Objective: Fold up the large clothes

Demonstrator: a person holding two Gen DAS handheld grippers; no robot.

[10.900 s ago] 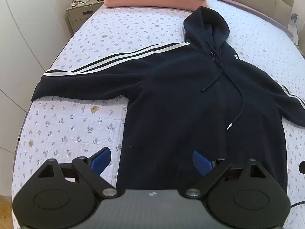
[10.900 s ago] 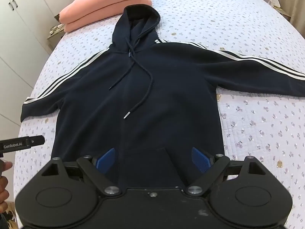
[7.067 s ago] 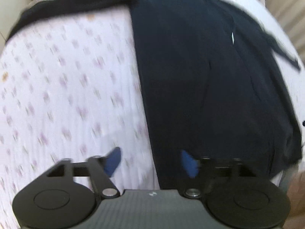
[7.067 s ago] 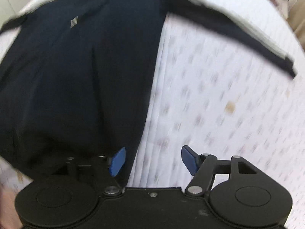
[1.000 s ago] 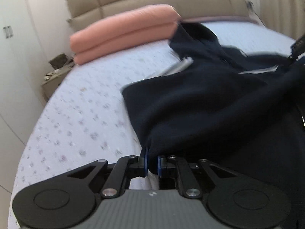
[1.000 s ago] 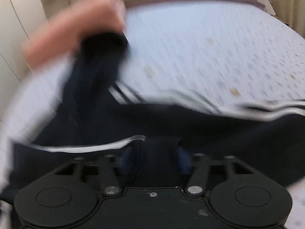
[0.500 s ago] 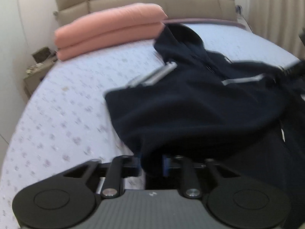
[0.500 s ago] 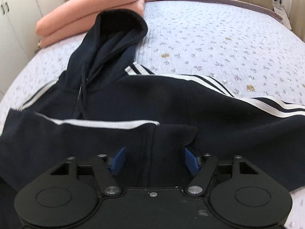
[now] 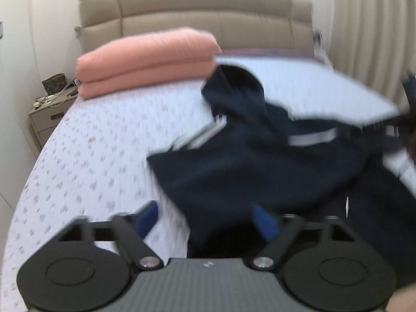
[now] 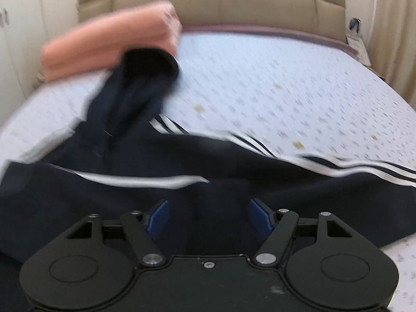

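Observation:
A dark navy hoodie with white sleeve stripes lies on the flowered bed sheet, its hood toward the headboard and its left side folded over the body. My left gripper hovers over the fold's near edge with its jaws opening; the cloth lies loose between the blue pads, untouched. In the right wrist view the hoodie fills the foreground, one striped sleeve stretched to the right. My right gripper is opening too, wide above the folded-in cuff, pads clear of the cloth.
Two folded pink quilts are stacked at the head of the bed against the beige padded headboard. A bedside cabinet stands at the left edge. Curtains hang on the right. Bare sheet lies right of the hood.
Both grippers have let go of the hoodie and spread wide. The left one has risen and drawn back from the folded side; the right has shifted sideways. The cloth now lies loose on the bed.

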